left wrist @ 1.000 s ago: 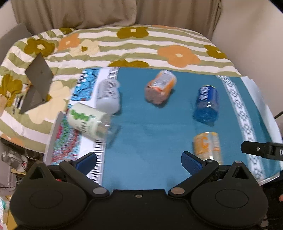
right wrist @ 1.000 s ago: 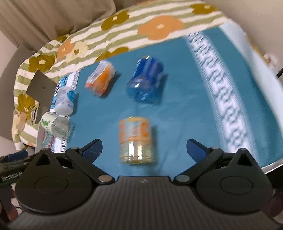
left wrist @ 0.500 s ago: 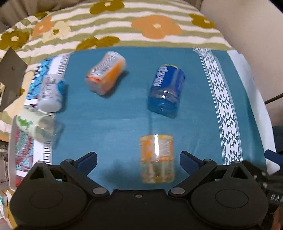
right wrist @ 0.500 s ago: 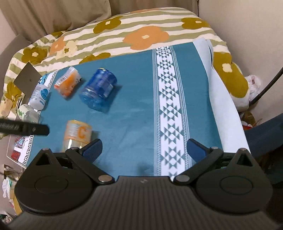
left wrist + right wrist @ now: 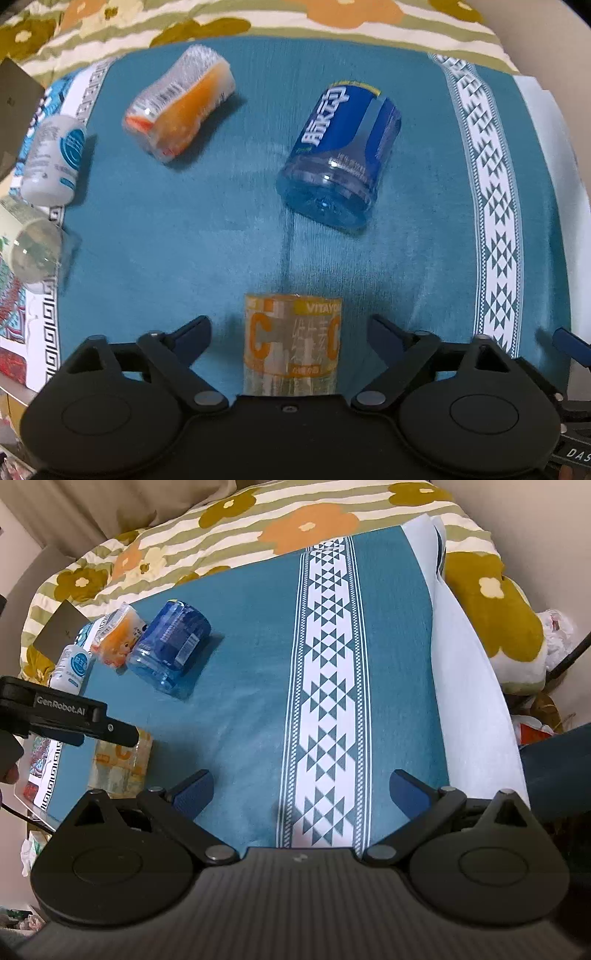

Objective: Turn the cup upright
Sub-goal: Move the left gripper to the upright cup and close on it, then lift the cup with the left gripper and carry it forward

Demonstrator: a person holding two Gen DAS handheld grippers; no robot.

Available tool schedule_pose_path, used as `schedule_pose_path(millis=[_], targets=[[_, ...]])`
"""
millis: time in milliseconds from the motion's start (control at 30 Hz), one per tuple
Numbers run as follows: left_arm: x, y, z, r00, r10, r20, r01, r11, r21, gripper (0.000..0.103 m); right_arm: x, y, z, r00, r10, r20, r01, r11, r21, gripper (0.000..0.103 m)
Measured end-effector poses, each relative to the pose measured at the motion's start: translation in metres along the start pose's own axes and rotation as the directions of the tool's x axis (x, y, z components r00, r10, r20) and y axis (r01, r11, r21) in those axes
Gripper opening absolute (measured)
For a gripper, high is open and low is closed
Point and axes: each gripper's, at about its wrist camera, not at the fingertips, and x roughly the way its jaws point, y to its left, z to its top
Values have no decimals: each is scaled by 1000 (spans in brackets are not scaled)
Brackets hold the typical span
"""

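Note:
A clear cup with an orange "C" label lies on its side on the teal cloth, between the open fingers of my left gripper, not touched. It also shows in the right wrist view, partly behind the left gripper's body. My right gripper is open and empty over the cloth's white patterned band, to the right of the cup.
Other cups lie on their sides: a blue one, an orange one, a white one and a clear green-labelled one at the left edge. A flowered blanket lies behind. A grey laptop stands at the far left.
My left gripper has moved right and forward, bringing the orange "C" cup between its fingers. My right gripper has swung right, away from that cup.

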Motion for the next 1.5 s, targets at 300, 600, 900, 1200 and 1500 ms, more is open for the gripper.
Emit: schedule_pose_path(millis=[300,600,900,1200,1500], targets=[[21,0,4,998,0,-70,-1,1000,-6,67,12,-8,8,1000,17,-13,-16,1000,7,103],[24,-2,5,996,-13,-84,13,1000,6,63,14,-10,9,1000,19,-10,-19,1000,19,103],[-10,0,6,997,-57,44,57,998,4,62,6,-7,13,999,30,18,-30,999,32,103],[-8,11,-35,879,-20,476,18,1000,7,62,8,2,5,999,25,24,-25,1000,16,103],[10,23,-80,713,4,701,58,996,-64,62,16,12,-9,1000,-25,7,25,999,-22,103]])
